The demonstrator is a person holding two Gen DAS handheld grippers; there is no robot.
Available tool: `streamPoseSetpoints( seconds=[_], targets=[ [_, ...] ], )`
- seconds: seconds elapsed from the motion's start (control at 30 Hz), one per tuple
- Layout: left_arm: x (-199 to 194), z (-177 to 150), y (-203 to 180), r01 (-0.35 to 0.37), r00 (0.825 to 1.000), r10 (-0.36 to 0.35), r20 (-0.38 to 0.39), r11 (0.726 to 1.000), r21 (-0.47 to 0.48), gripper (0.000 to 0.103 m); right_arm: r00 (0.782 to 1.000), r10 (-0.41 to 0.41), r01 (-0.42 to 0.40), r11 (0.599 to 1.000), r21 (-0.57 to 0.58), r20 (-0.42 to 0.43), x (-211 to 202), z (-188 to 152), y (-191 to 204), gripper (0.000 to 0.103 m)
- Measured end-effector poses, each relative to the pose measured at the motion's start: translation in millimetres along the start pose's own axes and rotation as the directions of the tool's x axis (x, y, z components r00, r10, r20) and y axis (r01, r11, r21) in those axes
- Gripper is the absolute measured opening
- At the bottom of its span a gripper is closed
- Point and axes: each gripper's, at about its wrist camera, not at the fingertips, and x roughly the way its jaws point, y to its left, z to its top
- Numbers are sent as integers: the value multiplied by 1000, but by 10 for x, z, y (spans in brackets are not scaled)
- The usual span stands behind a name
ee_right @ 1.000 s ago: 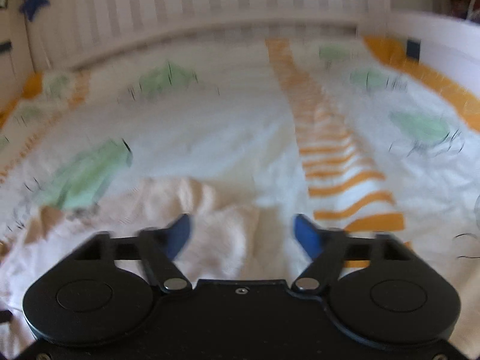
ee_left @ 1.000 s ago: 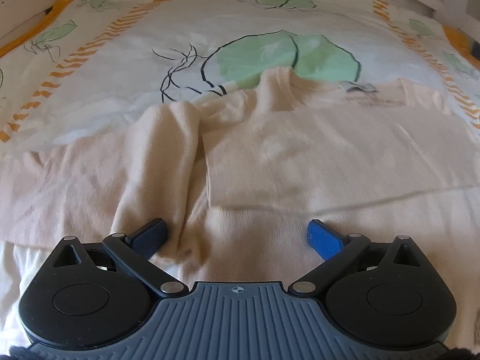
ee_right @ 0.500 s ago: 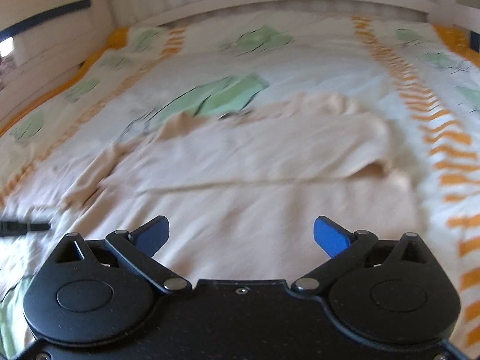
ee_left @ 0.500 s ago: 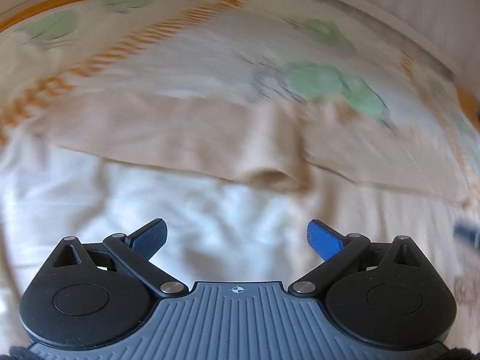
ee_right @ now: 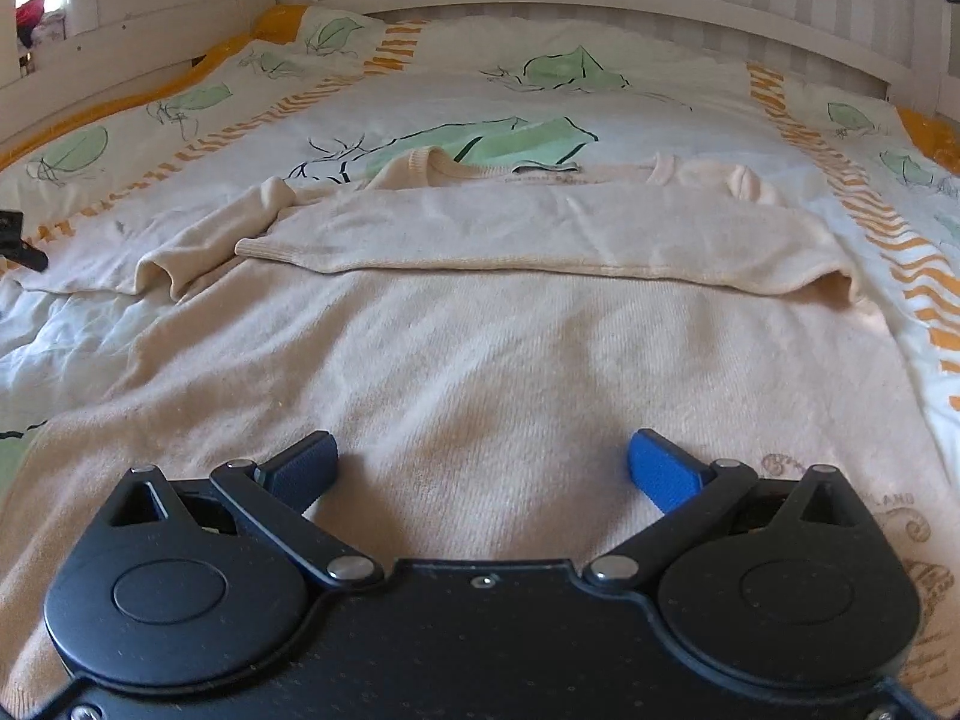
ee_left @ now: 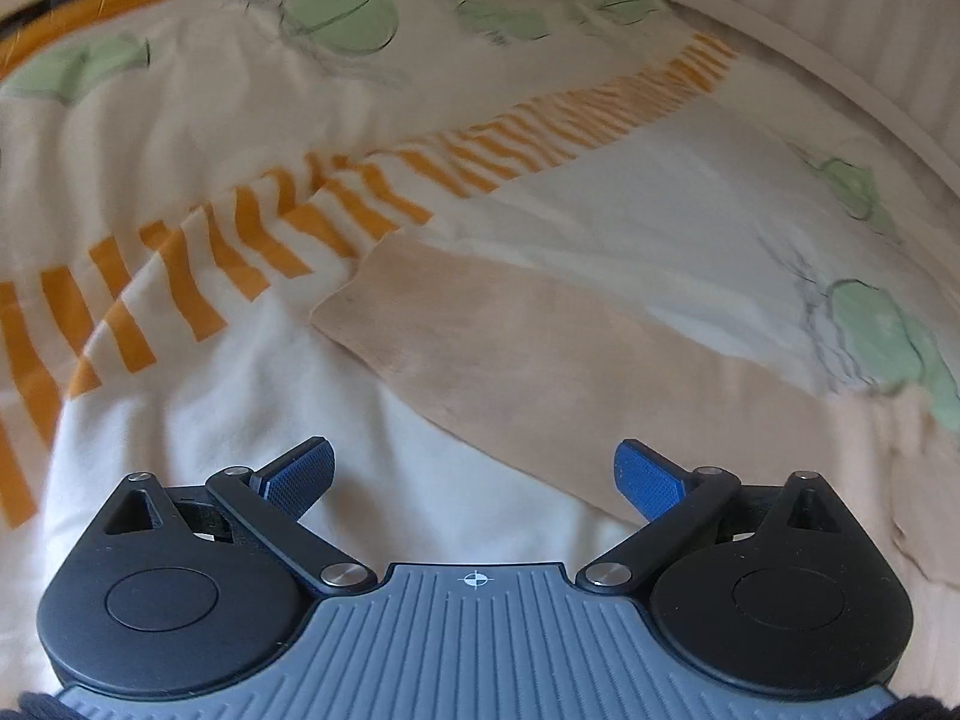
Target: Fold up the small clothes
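The sweater (ee_right: 480, 330) lay flat on the bedspread (ee_right: 540, 102), filling the middle and lower part of the right wrist view, collar toward the top of the frame. Its right sleeve (ee_right: 540, 228) was already folded across the chest as a band running left to right. The left sleeve (ee_left: 540, 360) was not yet folded: in the left wrist view it ran as a tan strip from lower right up to a cuff at centre-left, resting on the bedspread beside the orange stripes. My right gripper (ee_right: 480, 462) hung over the lower body of the sweater, its jaws as wide as they go, having just been opening, with nothing pinched between the blue pads. My left gripper (ee_left: 474, 474) was also wide open and empty, the sleeve passing under its right pad and on up the frame. I judged the step in hand was to fetch that left sleeve and lay it over the chest. To do it well, I reckoned the left gripper should go up the frame to the cuff and pinch only one layer clear of the bedspread. The right could press the body so it would not drag. A grip that caught the bedspread too would have rucked everything.
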Motion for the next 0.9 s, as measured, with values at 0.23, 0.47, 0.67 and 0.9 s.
streamPoseSetpoints(
  seconds=[0.23, 0.47, 0.67, 0.9],
  targets=[
    [197, -60, -4, -43, 995, 38, 87, 998, 53, 102, 1000, -2, 2, 1000, 7, 30, 25, -65, -3, 103],
    [201, -107, -5, -54, 991, 51, 127, 998, 21, 102, 999, 6, -7, 1000, 18, 46, 40, -101, -19, 103],
    [242, -88, 12, -44, 991, 39, 125, 998, 35, 102, 999, 7, -8, 1000, 17, 46, 47, -103, -20, 103],
    [144, -93, 69, -58, 980, 56, 192, 998, 3, 23, 999, 7, -7, 1000, 16, 46, 52, -106, -26, 103]
  ],
)
